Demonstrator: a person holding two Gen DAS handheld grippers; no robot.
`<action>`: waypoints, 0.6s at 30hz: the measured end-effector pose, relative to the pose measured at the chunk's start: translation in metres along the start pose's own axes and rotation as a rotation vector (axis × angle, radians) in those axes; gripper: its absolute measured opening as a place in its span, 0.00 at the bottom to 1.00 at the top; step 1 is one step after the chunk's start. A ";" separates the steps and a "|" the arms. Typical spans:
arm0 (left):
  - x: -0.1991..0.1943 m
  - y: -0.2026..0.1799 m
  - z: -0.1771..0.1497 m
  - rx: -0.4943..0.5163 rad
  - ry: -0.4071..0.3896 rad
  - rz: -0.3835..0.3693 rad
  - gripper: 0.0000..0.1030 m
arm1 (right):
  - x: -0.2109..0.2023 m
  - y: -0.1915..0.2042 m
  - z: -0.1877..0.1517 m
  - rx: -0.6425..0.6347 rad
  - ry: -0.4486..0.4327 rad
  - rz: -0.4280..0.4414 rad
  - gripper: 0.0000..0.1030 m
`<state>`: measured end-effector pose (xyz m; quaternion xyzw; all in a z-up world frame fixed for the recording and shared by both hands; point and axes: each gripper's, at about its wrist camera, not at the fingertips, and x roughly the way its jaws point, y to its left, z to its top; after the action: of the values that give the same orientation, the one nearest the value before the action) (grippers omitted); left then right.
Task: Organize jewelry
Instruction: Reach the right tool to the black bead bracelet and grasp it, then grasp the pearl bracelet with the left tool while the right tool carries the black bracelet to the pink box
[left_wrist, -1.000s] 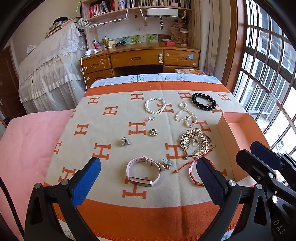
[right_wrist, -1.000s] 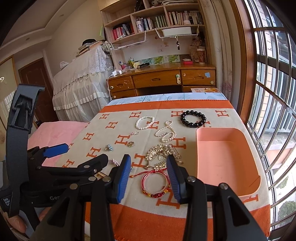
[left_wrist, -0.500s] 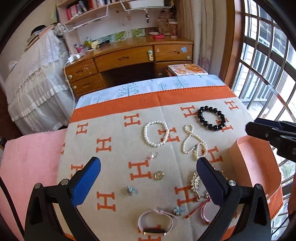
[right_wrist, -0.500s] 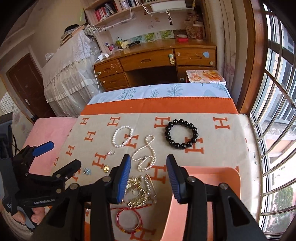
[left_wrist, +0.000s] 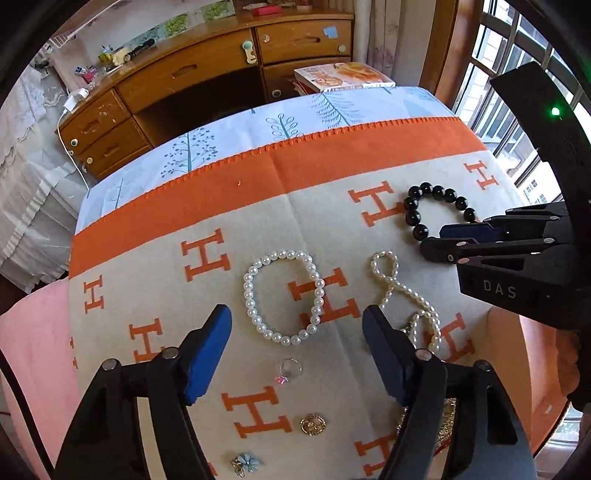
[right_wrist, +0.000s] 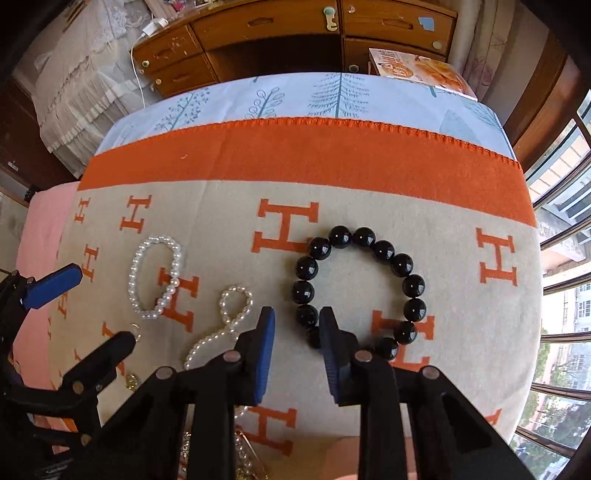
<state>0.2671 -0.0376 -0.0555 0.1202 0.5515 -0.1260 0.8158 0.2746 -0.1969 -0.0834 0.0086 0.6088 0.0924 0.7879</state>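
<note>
A black bead bracelet (right_wrist: 360, 288) lies on the H-patterned blanket (right_wrist: 461, 332). My right gripper (right_wrist: 297, 328) is open, low over the blanket, its jaws either side of the bracelet's near-left beads. It also shows in the left wrist view (left_wrist: 448, 240) beside the black bracelet (left_wrist: 432, 210). My left gripper (left_wrist: 297, 334) is open and empty, hovering just short of a round pearl bracelet (left_wrist: 282, 297). A looped pearl strand (left_wrist: 402, 291) lies to its right, and also shows in the right wrist view (right_wrist: 221, 325).
A small ring (left_wrist: 290, 369), a gold charm (left_wrist: 312, 424) and a blue flower piece (left_wrist: 245, 463) lie near the left gripper. The pink box (left_wrist: 543, 365) sits at the right. A wooden desk (left_wrist: 207, 70) stands beyond the bed, windows to the right.
Both grippers have moved forward and down over the blanket. The right one has come down onto the black bracelet; the left one has closed in on the round pearl bracelet.
</note>
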 end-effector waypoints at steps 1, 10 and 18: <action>0.006 0.002 0.001 -0.003 0.016 0.000 0.65 | 0.004 0.001 0.000 -0.016 0.012 -0.016 0.19; 0.044 0.002 0.006 0.007 0.102 -0.026 0.45 | 0.008 -0.001 -0.005 -0.068 -0.002 -0.040 0.15; 0.058 -0.008 0.017 0.016 0.161 -0.021 0.16 | -0.017 -0.019 -0.013 0.026 -0.053 0.077 0.15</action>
<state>0.2996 -0.0552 -0.1036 0.1306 0.6155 -0.1290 0.7665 0.2606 -0.2193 -0.0733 0.0445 0.5881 0.1143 0.7994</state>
